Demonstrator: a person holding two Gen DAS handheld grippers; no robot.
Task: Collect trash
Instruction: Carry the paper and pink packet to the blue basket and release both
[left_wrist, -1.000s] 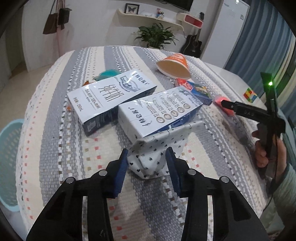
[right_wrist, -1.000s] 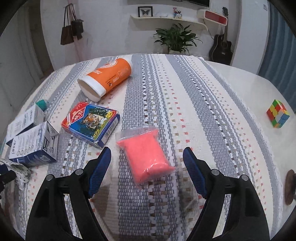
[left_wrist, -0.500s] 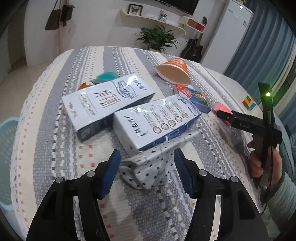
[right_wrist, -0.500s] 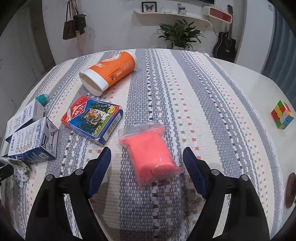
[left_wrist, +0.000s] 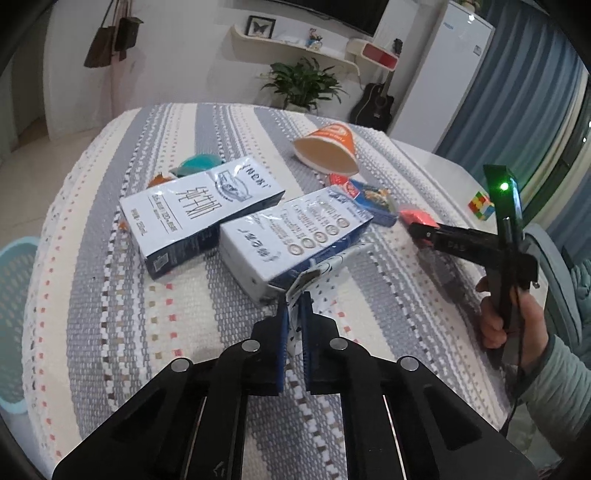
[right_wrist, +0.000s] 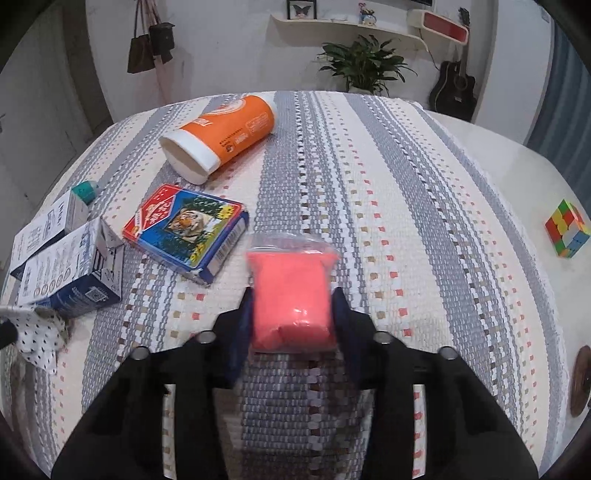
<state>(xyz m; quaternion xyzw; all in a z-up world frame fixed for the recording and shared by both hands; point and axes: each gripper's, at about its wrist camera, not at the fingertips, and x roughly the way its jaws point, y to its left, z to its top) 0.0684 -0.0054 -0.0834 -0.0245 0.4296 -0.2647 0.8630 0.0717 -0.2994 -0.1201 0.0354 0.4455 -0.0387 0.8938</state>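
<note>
We hold the left hand-held gripper (left_wrist: 294, 314) low over the striped woven cloth (left_wrist: 110, 295) that covers the bench, its blue pads pressed together on a crumpled white wrapper with small dark dots (left_wrist: 321, 273). The pinched part of the wrapper rises between the pads; the rest trails forward and touches the near end of a white-and-blue milk carton lying on its side (left_wrist: 295, 236). A second white-and-blue carton (left_wrist: 199, 210) lies just beside it to the left, with a teal object (left_wrist: 197, 164) partly hidden behind it.

Our right hand-held gripper (right_wrist: 293, 314) points forward along the cloth, its dark blue pads touching both sides of a pink filled plastic bag (right_wrist: 291, 291); the bag's near half sits between them and its sealed edge sticks out ahead. In the left wrist view our right hand (left_wrist: 513, 317) grips the handle of that gripper.

Just left of the bag lies a flat red-and-blue box with a tiger picture (right_wrist: 186, 229), and beyond it an orange cup with a white rim lies on its side (right_wrist: 221, 136). A multicoloured puzzle cube (right_wrist: 567, 229) stands well apart on the bare bench to the right. A pale turquoise mesh basket (left_wrist: 14, 314) stands off the bench's left edge.
</note>
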